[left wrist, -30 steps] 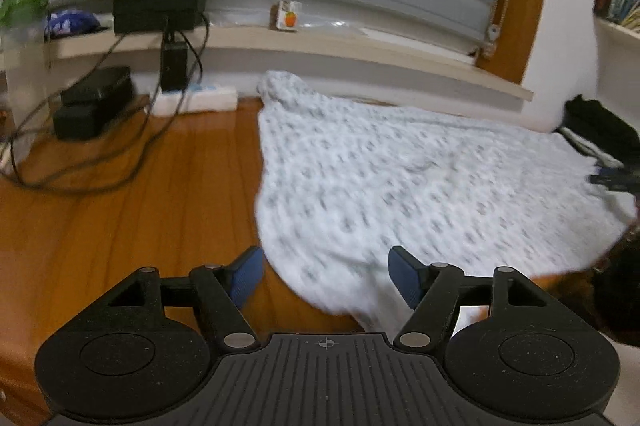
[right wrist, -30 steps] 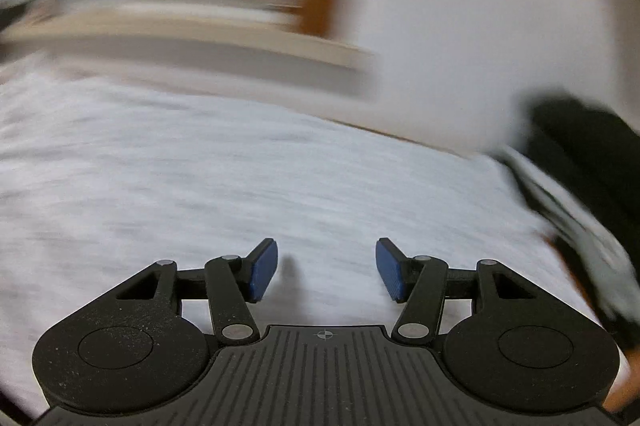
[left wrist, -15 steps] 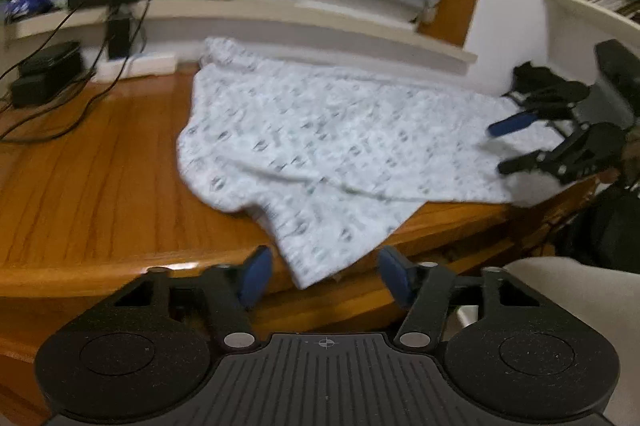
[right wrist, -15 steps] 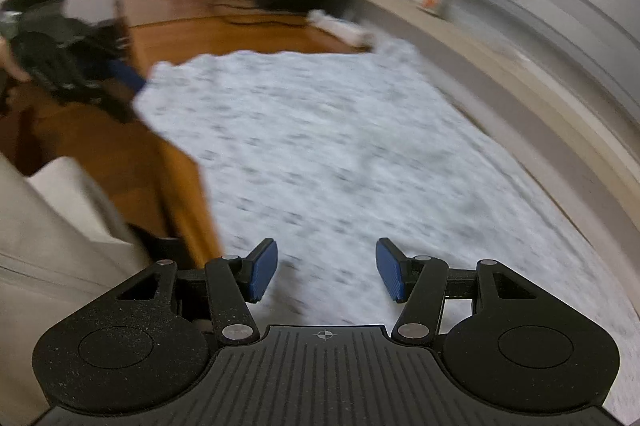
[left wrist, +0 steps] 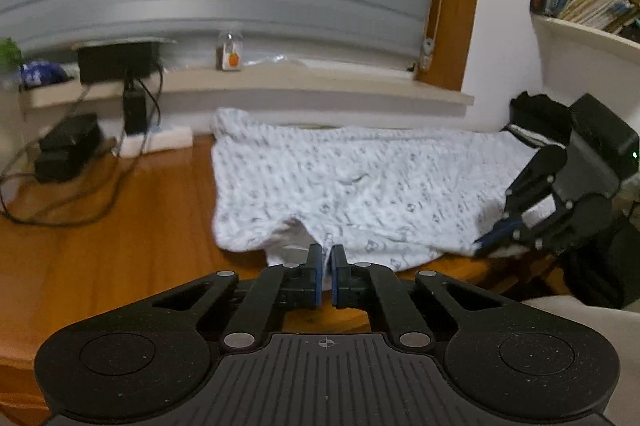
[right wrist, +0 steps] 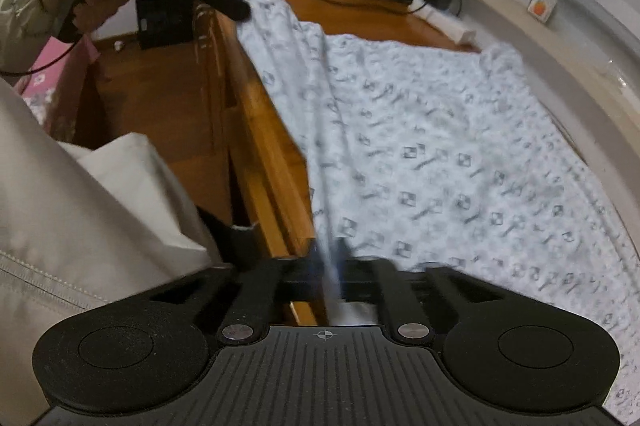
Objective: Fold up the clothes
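Left tongs [left wrist: 326, 262] and right tongs [right wrist: 329, 258] each pinching patterned white garment [left wrist: 360, 177] hem, label lettering apparently unreadable

surface: wooden table [left wrist: 120, 246] | centre-right: patterned white garment [left wrist: 380, 185] spread flat | far left: black adapters [left wrist: 66, 145], cables [left wrist: 60, 214], white power strip [left wrist: 160, 141]

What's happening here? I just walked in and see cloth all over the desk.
A person is folding a patterned white garment spread over a wooden desk. The left tool is shut on the near edge of it, and the right tool is shut on the same edge farther along. The garment mostly lies flat, so the fold itself looks not yet made.
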{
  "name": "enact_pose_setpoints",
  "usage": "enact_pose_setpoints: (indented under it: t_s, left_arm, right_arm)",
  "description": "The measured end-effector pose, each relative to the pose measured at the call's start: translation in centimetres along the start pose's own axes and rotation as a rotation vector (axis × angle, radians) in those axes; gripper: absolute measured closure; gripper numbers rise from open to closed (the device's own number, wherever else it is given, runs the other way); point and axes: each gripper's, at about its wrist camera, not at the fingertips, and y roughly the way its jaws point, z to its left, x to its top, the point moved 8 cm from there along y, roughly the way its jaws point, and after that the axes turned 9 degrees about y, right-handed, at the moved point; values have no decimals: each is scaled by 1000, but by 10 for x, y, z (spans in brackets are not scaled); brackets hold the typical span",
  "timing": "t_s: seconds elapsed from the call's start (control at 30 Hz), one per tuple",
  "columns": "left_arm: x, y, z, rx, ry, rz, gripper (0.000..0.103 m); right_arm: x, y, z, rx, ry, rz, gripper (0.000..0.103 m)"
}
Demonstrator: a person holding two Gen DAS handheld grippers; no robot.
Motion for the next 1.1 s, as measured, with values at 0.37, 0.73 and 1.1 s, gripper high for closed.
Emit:
enact_pose_setpoints:
  t_s: [0.37, 0.73, 1.1]
  left_arm:
    - [-9, -30, 48, 56, -33, 33, 103]
    - [-22, -8, 22, -64, -69, 57, 67]
    - [-34, 40, -19, -63, -11, 108, 87]
  right_arm:
    - [35, -43, -47, -77, 116, -140, 97]
    - [-13, -50, -61, -126, 175, -75, 63]
    - [-111, -72, -50, -209, 266, 17, 60]
